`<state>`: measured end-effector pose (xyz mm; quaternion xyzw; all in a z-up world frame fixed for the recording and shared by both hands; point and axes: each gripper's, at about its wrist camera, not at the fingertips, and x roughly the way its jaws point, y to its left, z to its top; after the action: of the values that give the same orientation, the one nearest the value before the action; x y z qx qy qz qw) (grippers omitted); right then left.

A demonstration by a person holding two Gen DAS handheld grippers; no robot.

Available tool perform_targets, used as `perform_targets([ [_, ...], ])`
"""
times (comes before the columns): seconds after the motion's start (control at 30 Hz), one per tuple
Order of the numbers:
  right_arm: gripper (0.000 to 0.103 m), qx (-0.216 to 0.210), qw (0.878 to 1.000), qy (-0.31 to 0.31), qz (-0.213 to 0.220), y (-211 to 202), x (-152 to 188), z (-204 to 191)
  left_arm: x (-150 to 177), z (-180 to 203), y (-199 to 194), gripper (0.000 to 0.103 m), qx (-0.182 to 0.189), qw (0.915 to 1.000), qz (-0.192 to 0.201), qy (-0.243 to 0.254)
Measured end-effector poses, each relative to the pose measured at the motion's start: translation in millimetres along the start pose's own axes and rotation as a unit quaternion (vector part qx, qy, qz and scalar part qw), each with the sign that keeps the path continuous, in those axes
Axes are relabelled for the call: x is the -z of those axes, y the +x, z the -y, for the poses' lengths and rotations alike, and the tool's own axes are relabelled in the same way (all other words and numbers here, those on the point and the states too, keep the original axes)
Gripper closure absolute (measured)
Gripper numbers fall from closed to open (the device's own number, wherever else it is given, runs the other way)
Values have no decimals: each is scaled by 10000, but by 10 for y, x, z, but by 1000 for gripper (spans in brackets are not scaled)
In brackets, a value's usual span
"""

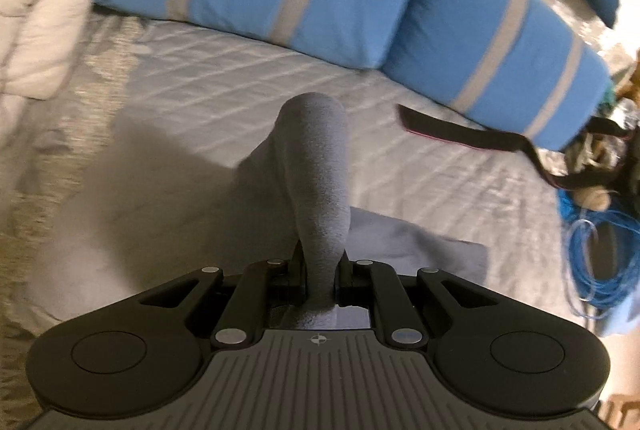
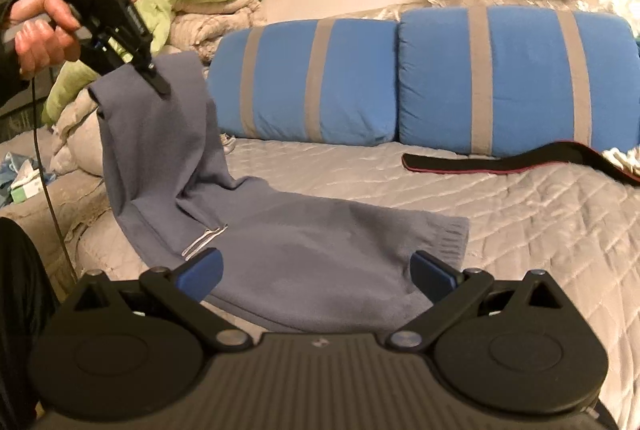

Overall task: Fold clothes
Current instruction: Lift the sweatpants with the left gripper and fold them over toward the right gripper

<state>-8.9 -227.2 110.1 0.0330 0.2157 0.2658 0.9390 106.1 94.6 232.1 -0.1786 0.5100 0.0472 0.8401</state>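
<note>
The left gripper's (image 1: pixel 320 262) fingertips were hidden by the grey garment (image 1: pixel 316 166); the black strap's (image 2: pixel 500 160) right end was cut off.

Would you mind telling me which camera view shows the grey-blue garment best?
The right wrist view. There the grey-blue garment shows almost whole: one end lifted, pinched in the left gripper, the rest spread on the quilted bed cover. The left wrist view shows only a bunched fold of it rising from the shut jaws and a corner lying below.
</note>
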Motion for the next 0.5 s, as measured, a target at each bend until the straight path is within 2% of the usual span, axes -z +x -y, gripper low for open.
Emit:
perform_targets([
  [0.27, 0, -261, 9994, 180, 119, -59, 40, 64, -6, 620, 171, 92, 543, 9984, -72, 126],
  [0.5, 0, -413, 9982, 387, 193, -75, 76, 126, 54, 949, 574, 92, 720, 9970, -258, 117],
])
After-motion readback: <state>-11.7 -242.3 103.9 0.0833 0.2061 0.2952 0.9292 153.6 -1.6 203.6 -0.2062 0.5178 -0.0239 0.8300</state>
